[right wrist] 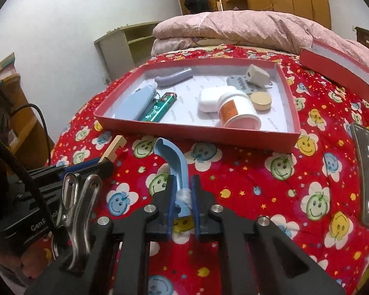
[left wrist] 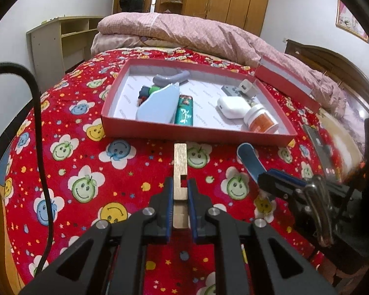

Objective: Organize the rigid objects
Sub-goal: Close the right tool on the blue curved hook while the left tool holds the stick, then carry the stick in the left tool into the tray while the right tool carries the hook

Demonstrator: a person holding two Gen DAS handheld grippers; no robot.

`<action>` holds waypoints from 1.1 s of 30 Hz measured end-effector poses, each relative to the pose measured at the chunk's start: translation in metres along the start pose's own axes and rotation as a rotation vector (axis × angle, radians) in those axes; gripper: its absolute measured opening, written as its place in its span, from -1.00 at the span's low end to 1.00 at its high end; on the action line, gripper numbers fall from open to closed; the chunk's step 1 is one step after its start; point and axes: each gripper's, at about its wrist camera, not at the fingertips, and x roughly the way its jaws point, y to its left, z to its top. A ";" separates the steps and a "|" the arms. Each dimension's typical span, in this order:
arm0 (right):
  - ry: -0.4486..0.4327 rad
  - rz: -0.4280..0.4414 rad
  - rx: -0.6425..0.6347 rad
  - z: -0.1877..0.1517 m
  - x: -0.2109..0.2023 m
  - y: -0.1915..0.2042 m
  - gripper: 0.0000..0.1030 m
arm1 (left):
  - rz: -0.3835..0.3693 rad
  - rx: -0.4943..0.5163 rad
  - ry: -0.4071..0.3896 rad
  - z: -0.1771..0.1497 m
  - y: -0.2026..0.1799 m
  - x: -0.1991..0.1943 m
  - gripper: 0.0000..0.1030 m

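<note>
My left gripper [left wrist: 180, 187] is shut on a notched wooden block [left wrist: 179, 162] and holds it over the red bedspread, just short of the red box tray [left wrist: 192, 129]. My right gripper [right wrist: 182, 184] is shut on a curved blue plastic piece [right wrist: 171, 158], also in front of the tray [right wrist: 196, 135]. In the left wrist view that blue piece [left wrist: 247, 158] and the right gripper [left wrist: 274, 184] are to the right. In the right wrist view the wooden block [right wrist: 112, 148] is at the left. The tray holds a blue case [left wrist: 157, 105], green tube [left wrist: 184, 110], white case [left wrist: 232, 107] and jar [left wrist: 260, 120].
The red box lid [left wrist: 286, 83] lies behind the tray at the right. A phone [right wrist: 367, 174] lies on the bedspread at the right. A folded pink quilt [left wrist: 184, 32] is behind. A black cable [left wrist: 40, 147] hangs at the left.
</note>
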 end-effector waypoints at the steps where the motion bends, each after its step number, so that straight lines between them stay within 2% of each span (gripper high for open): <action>1: -0.005 0.002 0.004 0.000 -0.002 0.000 -0.75 | -0.005 -0.001 -0.004 0.001 0.000 -0.002 -0.78; 14: -0.071 0.006 0.006 0.018 -0.023 -0.005 -0.75 | -0.016 -0.025 -0.043 0.037 -0.001 -0.010 -0.78; 33: -0.137 -0.059 -0.031 0.068 -0.015 -0.022 -0.75 | -0.003 0.023 -0.076 0.096 -0.024 0.019 -0.78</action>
